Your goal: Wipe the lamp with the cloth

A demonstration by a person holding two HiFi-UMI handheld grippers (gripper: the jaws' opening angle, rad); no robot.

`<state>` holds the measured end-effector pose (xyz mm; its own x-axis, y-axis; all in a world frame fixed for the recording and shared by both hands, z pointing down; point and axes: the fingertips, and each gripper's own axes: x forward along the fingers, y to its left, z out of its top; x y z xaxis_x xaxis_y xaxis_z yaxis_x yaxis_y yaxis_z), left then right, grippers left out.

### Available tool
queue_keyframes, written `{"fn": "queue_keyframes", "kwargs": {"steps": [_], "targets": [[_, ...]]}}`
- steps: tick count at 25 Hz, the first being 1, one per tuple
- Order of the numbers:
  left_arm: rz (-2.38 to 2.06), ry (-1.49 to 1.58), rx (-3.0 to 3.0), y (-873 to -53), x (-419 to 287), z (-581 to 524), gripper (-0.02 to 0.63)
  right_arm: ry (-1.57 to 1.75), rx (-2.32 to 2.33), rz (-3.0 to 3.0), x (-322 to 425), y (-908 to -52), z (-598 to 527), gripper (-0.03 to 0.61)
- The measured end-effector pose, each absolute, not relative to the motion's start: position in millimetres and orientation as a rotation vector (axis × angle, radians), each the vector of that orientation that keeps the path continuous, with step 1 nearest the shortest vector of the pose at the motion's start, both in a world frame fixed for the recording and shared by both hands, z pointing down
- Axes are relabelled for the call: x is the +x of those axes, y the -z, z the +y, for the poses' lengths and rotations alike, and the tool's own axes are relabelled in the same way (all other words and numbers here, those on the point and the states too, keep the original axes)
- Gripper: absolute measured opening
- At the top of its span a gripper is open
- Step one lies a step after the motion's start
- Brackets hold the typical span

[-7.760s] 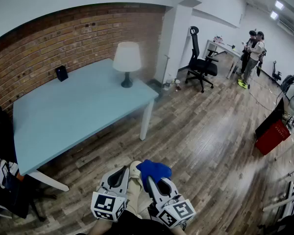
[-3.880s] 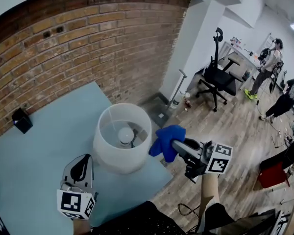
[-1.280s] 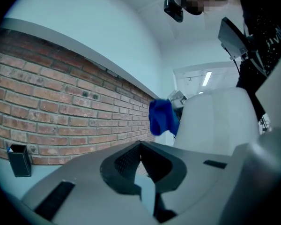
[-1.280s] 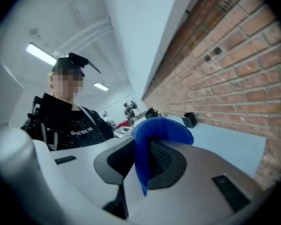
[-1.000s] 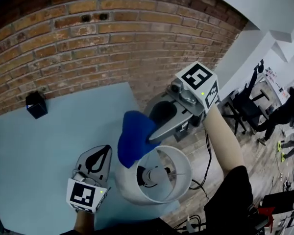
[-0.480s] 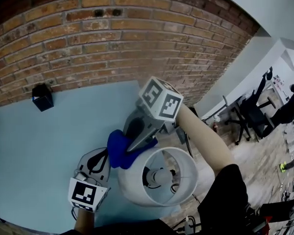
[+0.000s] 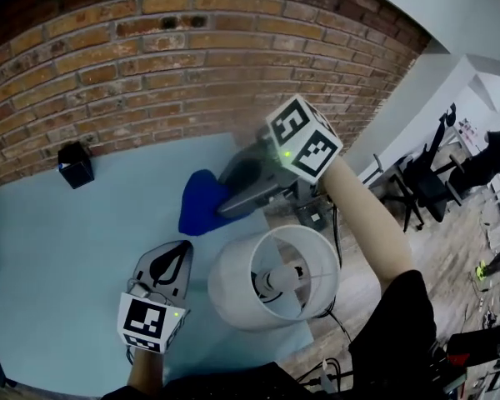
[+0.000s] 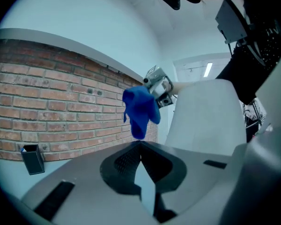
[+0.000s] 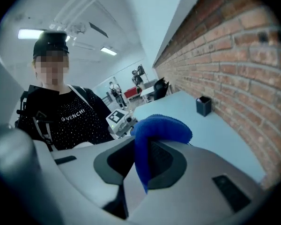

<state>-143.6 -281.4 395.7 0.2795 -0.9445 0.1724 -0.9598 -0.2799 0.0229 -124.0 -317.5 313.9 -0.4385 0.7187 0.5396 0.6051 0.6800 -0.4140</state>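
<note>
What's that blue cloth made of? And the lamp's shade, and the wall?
The cloth looks like soft, fuzzy fabric, maybe microfibre: it droops and folds. The lampshade seems matte white fabric or paper, smooth without shine; I cannot tell which. The wall is rough red-brown brick with pale mortar lines.

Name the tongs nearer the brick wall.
Right. The right tongs hold the cloth beyond the lampshade, toward the brick wall; the left tongs are beside the lampshade, farther back.

- Red brick wall behind a pale blue table
- White pillar at right
- Plank floor, black office chair
- Ceiling strip lights
</note>
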Motion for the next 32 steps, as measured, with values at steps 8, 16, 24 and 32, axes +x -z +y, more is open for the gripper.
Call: {"fn": "queue_keyframes", "kwargs": {"steps": [8, 16, 24, 32], "targets": [[-1.64, -0.052, 2.585, -372, -124, -246, 0.009, 0.006, -0.293, -2.415, -75, -199, -253, 0.061], [-1.462, -0.043, 2.72, -353, -121, -207, 0.009, -0.176, 0.526, -2.544, -66, -217, -212, 0.061], [-1.381, -0.043, 2.736, -363, -118, -170, 0.009, -0.313, 1.011, -2.497, -69, -276, -188, 0.061], [-1.383, -0.087, 2.721, -382, -127, -152, 0.009, -0.423, 1.171, -2.502, -73, -373, -167, 0.061]]}}
